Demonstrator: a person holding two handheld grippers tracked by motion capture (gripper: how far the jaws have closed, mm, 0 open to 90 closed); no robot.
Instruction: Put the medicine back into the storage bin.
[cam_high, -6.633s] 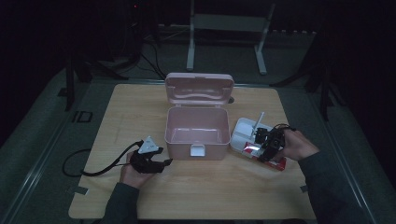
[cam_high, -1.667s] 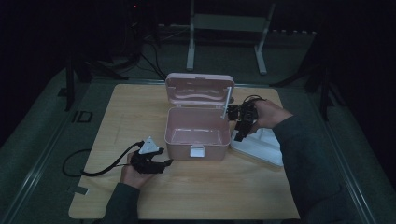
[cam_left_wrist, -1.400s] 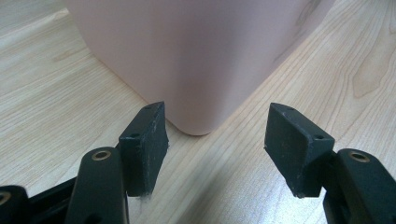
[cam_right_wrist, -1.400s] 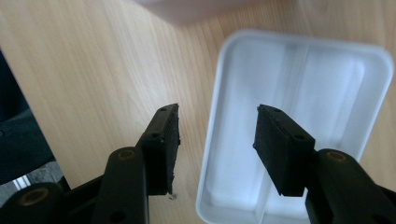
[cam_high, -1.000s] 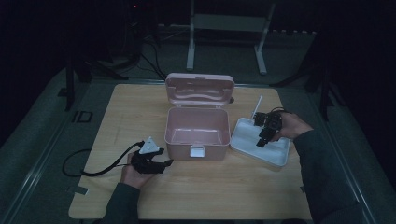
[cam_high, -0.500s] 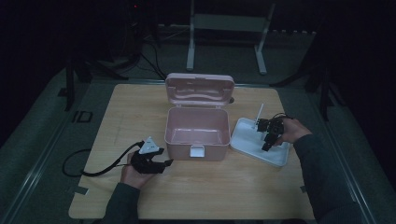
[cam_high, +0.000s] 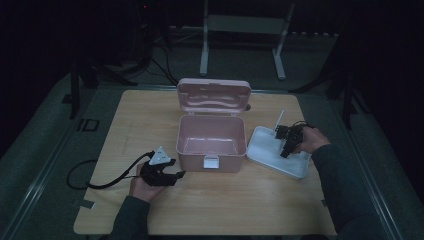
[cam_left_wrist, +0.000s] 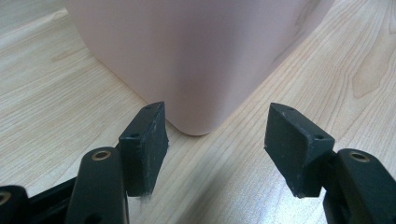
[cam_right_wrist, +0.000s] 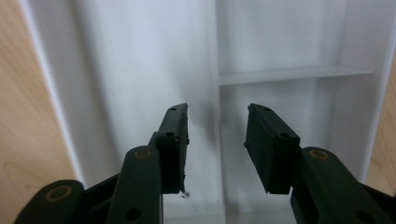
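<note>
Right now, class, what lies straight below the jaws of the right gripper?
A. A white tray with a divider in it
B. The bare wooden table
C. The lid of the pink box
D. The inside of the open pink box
A: in the right gripper view the right gripper points down into the white tray, its jaws apart on either side of the divider with nothing between them.

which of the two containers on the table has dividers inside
The white tray at the right, under the right gripper: a long rib and a cross wall split it. The pink box is one open space.
</note>
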